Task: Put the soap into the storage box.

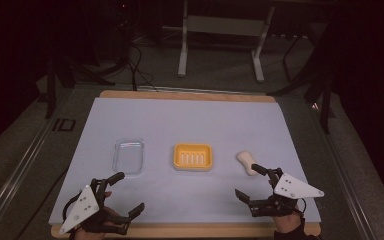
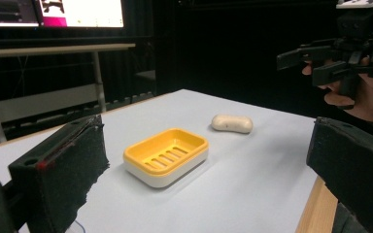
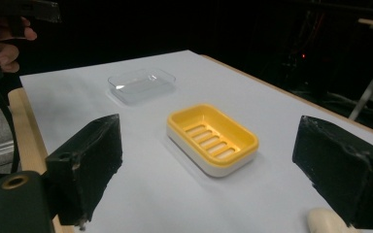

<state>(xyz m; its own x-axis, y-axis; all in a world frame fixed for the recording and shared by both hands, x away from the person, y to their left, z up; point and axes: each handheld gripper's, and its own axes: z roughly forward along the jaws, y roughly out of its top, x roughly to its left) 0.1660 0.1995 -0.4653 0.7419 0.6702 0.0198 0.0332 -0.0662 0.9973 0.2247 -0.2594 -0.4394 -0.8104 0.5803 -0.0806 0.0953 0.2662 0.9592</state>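
My left tool (image 1: 126, 194) hangs over the near left corner of the table (image 1: 190, 120), which is covered by a pale lavender sheet, and its two black jaws stand wide apart with nothing between them. My right tool (image 1: 249, 182) hangs over the near right part of the table, jaws likewise spread and empty.

The cream-coloured, rounded oblong bar of soap (image 1: 246, 162) lies flat on the sheet just beyond my right tool, close to the tip of its far jaw but apart from it; in the right gripper view it peeks in at the bottom beside the right-hand jaw (image 3: 326, 221).

The yellow rectangular plastic soap dish with slotted floor and white base (image 1: 193, 156) sits upright near the middle of the table, to the left of the soap and apart from it. Further left lies a clear rectangular plastic lid (image 1: 128, 155), near my left tool, apart from the dish.
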